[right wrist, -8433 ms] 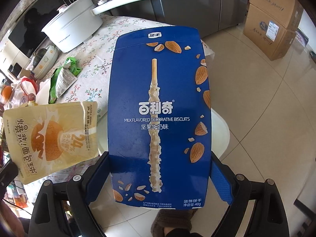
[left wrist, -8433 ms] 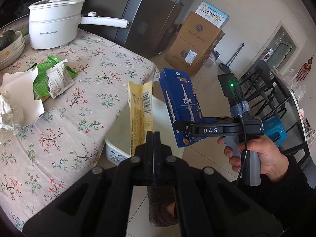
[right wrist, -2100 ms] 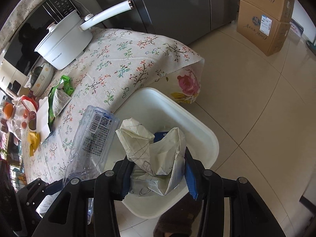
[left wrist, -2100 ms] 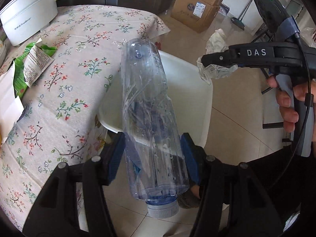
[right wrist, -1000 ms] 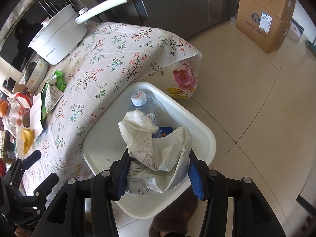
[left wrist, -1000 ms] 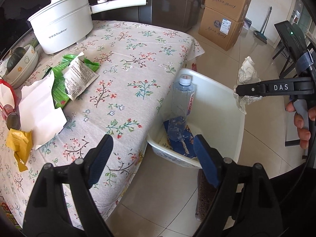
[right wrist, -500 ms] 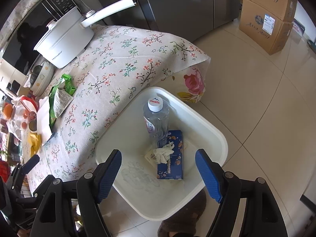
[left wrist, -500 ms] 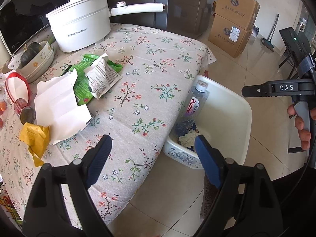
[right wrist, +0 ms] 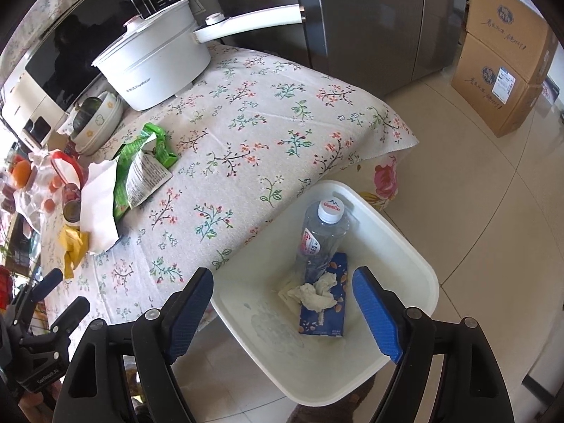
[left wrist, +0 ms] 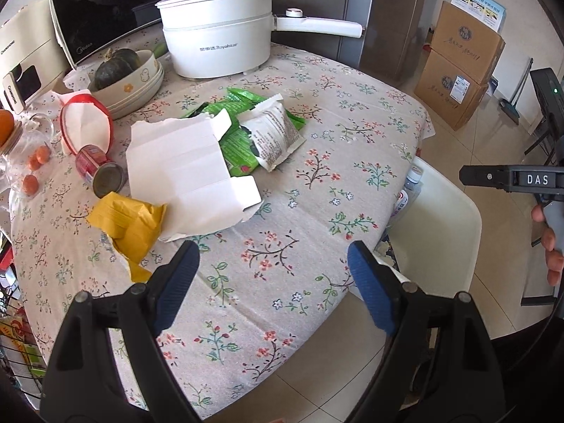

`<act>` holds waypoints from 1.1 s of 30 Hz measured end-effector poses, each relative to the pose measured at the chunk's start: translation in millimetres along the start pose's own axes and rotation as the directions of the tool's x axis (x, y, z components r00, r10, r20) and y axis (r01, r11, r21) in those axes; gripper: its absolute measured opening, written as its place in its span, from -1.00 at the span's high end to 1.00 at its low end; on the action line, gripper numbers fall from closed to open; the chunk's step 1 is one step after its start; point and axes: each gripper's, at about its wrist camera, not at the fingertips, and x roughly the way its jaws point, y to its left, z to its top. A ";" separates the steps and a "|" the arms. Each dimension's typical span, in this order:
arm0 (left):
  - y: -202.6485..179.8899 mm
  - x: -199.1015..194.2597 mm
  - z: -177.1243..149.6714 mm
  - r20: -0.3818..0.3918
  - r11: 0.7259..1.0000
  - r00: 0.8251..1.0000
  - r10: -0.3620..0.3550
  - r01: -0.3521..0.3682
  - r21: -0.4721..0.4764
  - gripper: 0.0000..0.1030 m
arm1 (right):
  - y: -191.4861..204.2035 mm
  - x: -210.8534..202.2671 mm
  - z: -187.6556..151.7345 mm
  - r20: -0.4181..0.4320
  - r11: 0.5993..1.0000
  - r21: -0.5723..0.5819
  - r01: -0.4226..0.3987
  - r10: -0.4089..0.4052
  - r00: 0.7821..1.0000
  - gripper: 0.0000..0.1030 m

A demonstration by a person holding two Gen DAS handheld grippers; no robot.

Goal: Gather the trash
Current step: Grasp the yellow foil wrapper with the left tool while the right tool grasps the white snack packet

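Counter (left wrist: 317, 162) edge runs diagonally, floral cloth hanging over the near side. White bin (right wrist: 416, 264) sits on the floor right against that edge, rim just below the cloth hem. Open tile floor beyond the bin, clear out to the stacked cardboard boxes (right wrist: 504, 67) and the fridge (right wrist: 370, 17).

In the bin: plastic bottle (right wrist: 322, 232) leaning upright against the counter-side wall, blue biscuit box (right wrist: 326, 317) flat on the bottom, crumpled paper (right wrist: 315, 292) on top of the box.

Trash on the counter: flattened white carton (left wrist: 190, 172), green wrappers (left wrist: 243, 134) partly under it, yellow wrapper (left wrist: 130, 229) at its near corner, a tipped can (left wrist: 102, 172) beside it. White pot (left wrist: 218, 46) and bowls (left wrist: 130, 77) at the back.

Left gripper (left wrist: 271, 275): fingers spread wide, nothing between them, above the bare cloth near the counter edge, yellow wrapper just left of the left pad.

Right gripper (right wrist: 282, 313): fingers have just been opening, now spread wide and empty, above the bin interior. No contact with the rim or the contents.
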 end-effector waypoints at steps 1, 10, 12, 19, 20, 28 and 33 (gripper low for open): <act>7.0 -0.4 0.3 0.000 1.000 1.000 0.011 -0.011 -0.015 -0.67 | 5.9 0.7 0.8 -0.001 1.000 -0.006 -0.004 0.004 1.000 -0.61; 84.3 2.2 0.4 -0.012 0.976 0.997 0.072 -0.073 -0.203 -0.67 | 57.6 9.0 7.1 -0.004 0.998 -0.048 -0.031 0.031 1.000 -0.62; 101.8 5.0 0.5 -0.016 0.965 0.997 0.072 -0.074 -0.252 -0.67 | 66.3 12.0 8.8 -0.004 0.998 -0.057 -0.026 0.026 1.000 -0.62; 149.9 25.6 -5.4 -0.040 0.908 0.999 0.013 -0.029 -0.418 -0.64 | 89.0 26.4 14.9 -0.026 0.997 -0.065 -0.041 0.039 0.999 -0.63; 152.5 29.6 -7.0 -0.045 0.901 0.999 -0.001 -0.018 -0.433 -0.61 | 91.7 28.2 15.1 -0.029 0.997 -0.069 -0.039 0.037 0.999 -0.63; 153.3 56.1 -14.3 -0.144 0.895 0.988 -0.046 -0.024 -0.446 0.23 | 105.7 40.2 16.9 -0.045 0.995 -0.102 -0.009 0.005 0.999 -0.63; 146.4 53.1 -14.0 -0.149 0.910 0.988 -0.049 -0.017 -0.414 0.94 | 114.4 44.8 16.4 -0.054 0.993 -0.116 -0.008 0.001 0.999 -0.63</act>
